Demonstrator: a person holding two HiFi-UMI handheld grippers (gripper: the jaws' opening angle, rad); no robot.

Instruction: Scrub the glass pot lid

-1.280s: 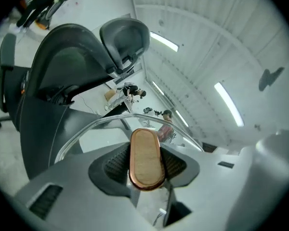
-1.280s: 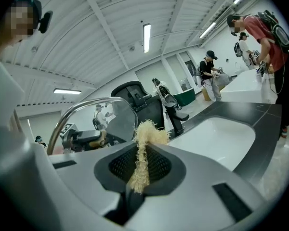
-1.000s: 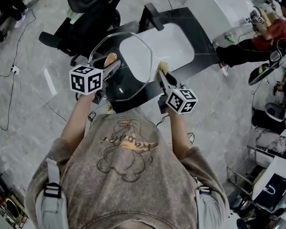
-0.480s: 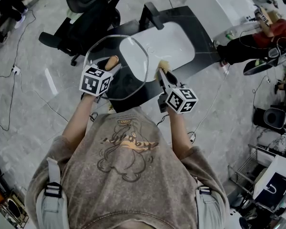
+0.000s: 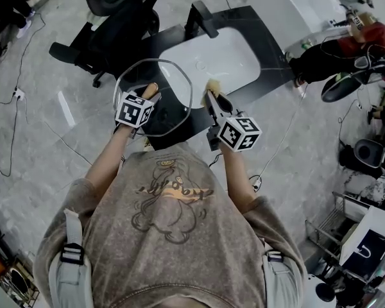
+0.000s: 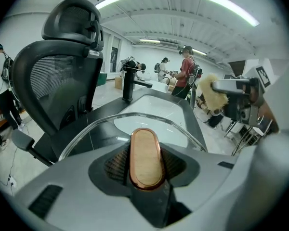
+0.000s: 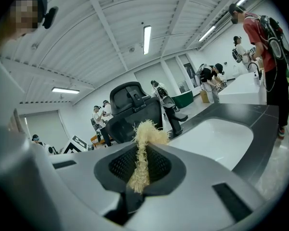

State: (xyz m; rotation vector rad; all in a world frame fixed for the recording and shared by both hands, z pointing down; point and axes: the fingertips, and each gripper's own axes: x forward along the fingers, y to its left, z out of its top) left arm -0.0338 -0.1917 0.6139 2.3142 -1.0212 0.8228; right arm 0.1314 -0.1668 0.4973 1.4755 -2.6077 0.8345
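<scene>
Over the dark counter (image 5: 256, 37) by the sink (image 5: 212, 59), I've got L gripper (image 5: 147, 96) clamped on the wooden handle (image 6: 146, 159) of the glass pot lid (image 5: 173, 111). R gripper (image 5: 211, 97) pinches a yellow fibre scrubber (image 7: 143, 150), just right of the lid, apart.

left gripper (image 6: 145, 166): jaws pressed on wooden handle (image 6: 145, 155) of glass pot lid (image 6: 100, 133) | lid rim arcs ahead, over white sink (image 6: 156, 110) | black faucet (image 6: 129, 83) behind | office chair (image 6: 58, 71) left | right gripper (image 6: 222, 86) with yellow scrubber (image 6: 209, 94) upper right
</scene>
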